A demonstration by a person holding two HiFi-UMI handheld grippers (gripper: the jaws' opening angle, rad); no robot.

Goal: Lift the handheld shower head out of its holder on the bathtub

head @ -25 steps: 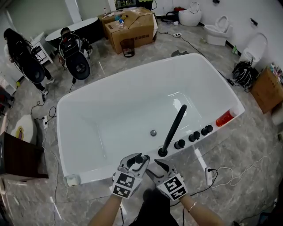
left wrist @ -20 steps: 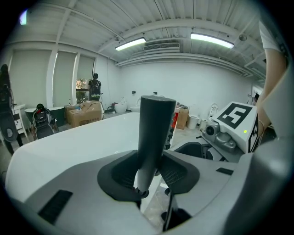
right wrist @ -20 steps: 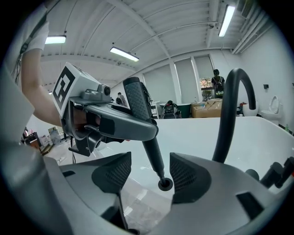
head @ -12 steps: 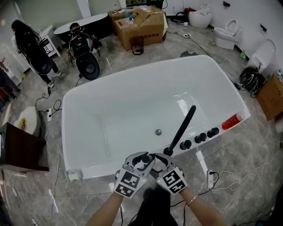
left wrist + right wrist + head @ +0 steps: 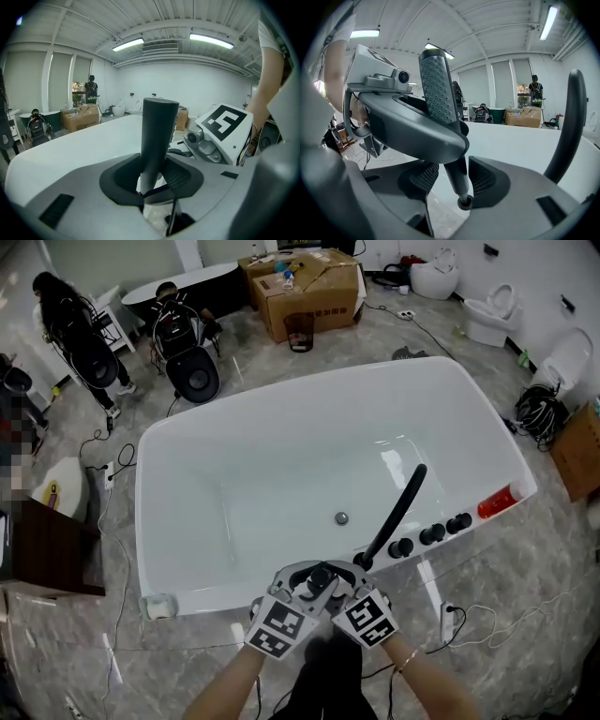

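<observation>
A: Where does the handheld shower head [image 5: 437, 84] sit relative to the fingers?

B: It stands roughly upright in its holder [image 5: 464, 202] on the near rim of the bathtub [image 5: 202, 598], right in front of the person. The long axis runs top to bottom, with the dotted spray face up top and the thin stem going down into the ring.

A: Who's on it?

B: The left gripper [image 5: 154, 182] is clamped on the dark body, higher up, just under the spray face. The right gripper [image 5: 452, 180] straddles the stem lower down, just above the holder. Its jaws have just been closing. The stem is between the pads, but a sliver of gap shows on one side, so it doesn't look seated yet.

A: So which one is nearer?

B: Both are at it, and the head view shows them side by side and nearly touching. Only the left has a real hold.

A: Pull direction?

B: Judging by the axis, straight up along the stem until the tip clears the ring. A sideways lean would probably bind it in the holder.

A: And the long black bar over the basin?

B: That's the spout [image 5: 396, 510], next to the knobs [image 5: 432, 534]. It's off to the right of the grippers and clear of them, so not the target.
</observation>
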